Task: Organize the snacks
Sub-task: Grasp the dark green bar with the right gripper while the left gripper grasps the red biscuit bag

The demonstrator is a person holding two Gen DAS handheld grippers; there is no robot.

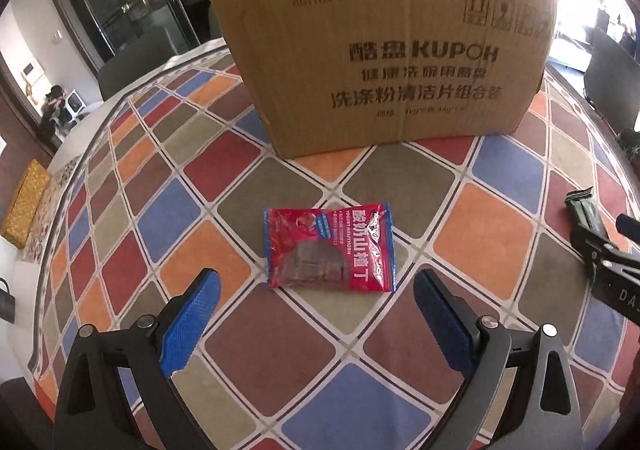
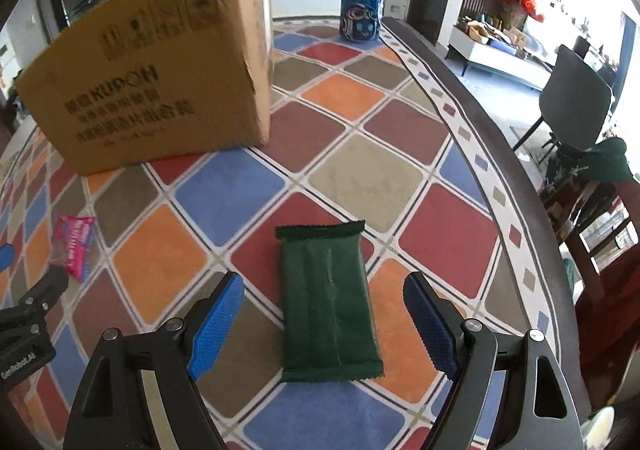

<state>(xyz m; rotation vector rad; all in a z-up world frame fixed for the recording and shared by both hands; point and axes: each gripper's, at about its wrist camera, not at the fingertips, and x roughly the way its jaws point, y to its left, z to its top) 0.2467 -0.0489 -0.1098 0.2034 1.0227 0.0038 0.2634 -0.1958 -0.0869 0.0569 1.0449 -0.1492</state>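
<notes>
A red snack packet (image 1: 330,248) lies flat on the checked tablecloth, just ahead of my left gripper (image 1: 316,290). That gripper is open, blue pads wide apart, nothing between them. A dark green snack packet (image 2: 328,302) lies lengthwise between the blue fingers of my right gripper (image 2: 324,296), which is open and not touching it. Behind both stands a tall cardboard box (image 1: 384,50), printed side toward me. The red packet (image 2: 74,246) and the left gripper's tip show at the left edge of the right wrist view; the green packet (image 1: 582,208) shows at the right of the left wrist view.
A blue Pepsi can (image 2: 362,8) stands at the far edge of the round table, right of the cardboard box (image 2: 160,62). The table rim (image 2: 480,118) curves along the right, with a dark chair (image 2: 576,98) beyond. A seated person (image 1: 56,104) is far off at the left.
</notes>
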